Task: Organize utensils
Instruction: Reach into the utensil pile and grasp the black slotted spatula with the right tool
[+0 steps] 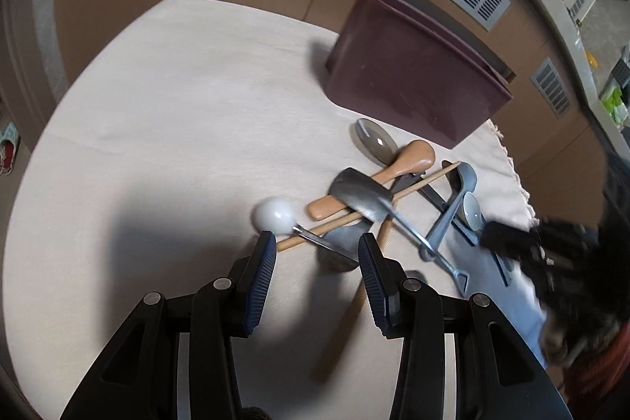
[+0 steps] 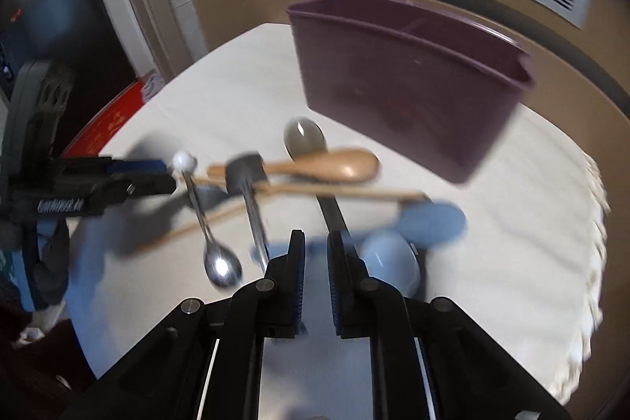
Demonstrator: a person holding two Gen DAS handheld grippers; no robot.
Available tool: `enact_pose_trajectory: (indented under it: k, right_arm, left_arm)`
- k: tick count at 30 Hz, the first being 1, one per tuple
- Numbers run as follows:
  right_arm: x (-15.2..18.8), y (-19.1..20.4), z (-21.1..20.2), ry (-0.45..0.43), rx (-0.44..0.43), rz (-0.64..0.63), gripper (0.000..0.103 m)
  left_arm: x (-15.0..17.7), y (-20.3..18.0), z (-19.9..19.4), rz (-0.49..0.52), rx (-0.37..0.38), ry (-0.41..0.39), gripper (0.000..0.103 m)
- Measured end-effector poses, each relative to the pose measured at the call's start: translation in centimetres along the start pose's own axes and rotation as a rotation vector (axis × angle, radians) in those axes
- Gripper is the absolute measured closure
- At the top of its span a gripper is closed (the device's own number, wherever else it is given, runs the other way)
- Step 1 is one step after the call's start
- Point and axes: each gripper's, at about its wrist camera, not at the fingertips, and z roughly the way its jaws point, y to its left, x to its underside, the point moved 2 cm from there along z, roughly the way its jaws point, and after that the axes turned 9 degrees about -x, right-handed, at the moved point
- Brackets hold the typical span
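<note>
Hovering over piled utensils, left tool open, right tool narrowly open, no legible writing.

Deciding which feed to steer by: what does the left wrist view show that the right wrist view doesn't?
Left wrist only: the left tongs open over the white-ball-handled spoon; the bin's outside wall only; the right tongs blurred at the pile's far edge.

Right wrist only: the right tongs with a narrow gap, nothing between them; the bin's interior divider; a pale blue spoon bowl just ahead.

Both: the maroon bin, wooden spoon, chopsticks and metal spoons piled on the cloth.
</note>
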Motion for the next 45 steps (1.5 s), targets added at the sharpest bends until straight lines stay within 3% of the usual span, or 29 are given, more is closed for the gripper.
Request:
enact_pose_trajectory:
  k: [6,10,13,14,17,21,26,31,35,37,39,41,45]
  right_arm:
    - [3.2,2.3,1.2,0.004,-0.031,-0.013,0.084]
    - [4.6,2.6,1.7,0.001,-0.058,0.025,0.080]
    - [4.7,4.5,2.1,0.051,-0.235,0.034,0.080]
    - [4.5,5.2,2.0,0.046,-0.251,0.005,0.080]
    - [3.1,6.3,1.4,-0.002,-0.205,-0.063,0.080]
    - [-0.9,5.5,2.4,-0.052,-0.055,-0.084,0.077]
    - [-3.7,5.4,6.6,-0.005,-0.041,-0.051,0.077]
    - [-5.4,5.7,9.3,0.001,0.042,-0.061,0.076]
    - [-5.9,6.8,9.9,0.042,0.045,-0.076,0.063]
    - [-5.7,7.3,10.5,0.092,-0.004,-0.058,0.061]
    - [-5.3,7.1,10.4,0.086,-0.008,-0.042,0.062]
    - [-5.4,6.4,10.2,0.070,-0.016,-0.004,0.074]
    - [-4.2,4.3,7.8,0.009,0.016,0.052,0.075]
  left_arm:
    - [-1.3,-1.7,0.8,0.041,-0.027,-0.022,0.059]
    - [-2.0,-0.3,-0.3,0.009,-0.077,-0.057,0.059]
    - [-2.1,1.8,-1.5,-0.029,-0.124,-0.081,0.059]
    - [-2.1,2.6,-1.9,-0.042,-0.138,-0.088,0.059]
    - [-1.8,4.9,-2.8,-0.082,-0.162,-0.100,0.059]
    - [-1.1,7.2,-3.4,-0.118,-0.176,-0.099,0.059]
    - [-0.1,7.6,-3.6,-0.108,-0.175,-0.078,0.059]
    - [0.4,6.3,-3.2,-0.070,-0.170,-0.055,0.059]
    - [0.4,5.5,-3.0,-0.060,-0.153,-0.049,0.059]
    - [0.4,5.2,-2.9,-0.056,-0.148,-0.050,0.059]
    - [0.4,5.0,-2.9,-0.052,-0.147,-0.050,0.059]
    - [0.4,4.8,-3.0,-0.051,-0.144,-0.049,0.059]
    - [0.4,4.0,-2.4,-0.053,-0.112,-0.028,0.059]
